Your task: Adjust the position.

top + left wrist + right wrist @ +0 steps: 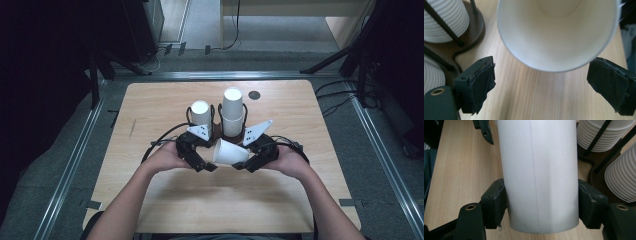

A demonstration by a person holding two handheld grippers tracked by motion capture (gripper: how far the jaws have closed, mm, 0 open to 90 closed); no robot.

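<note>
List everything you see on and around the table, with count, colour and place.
Loose paper cup: one, white, lying sideways, clamped by the right gripper, mouth toward the left gripper.
Cup stacks: two, white, upright in the holder, mid-table.
Cup holder: one, dark base and rods, behind the grippers.
Round disc: one, dark, far tabletop.
Table: one, light wood.
Left gripper: black, jaws open by the cup's rim.
Right gripper: black, jaws shut on the cup.

I see a plain white paper cup (231, 152) lying sideways above the table. Its empty mouth faces my left.
</note>
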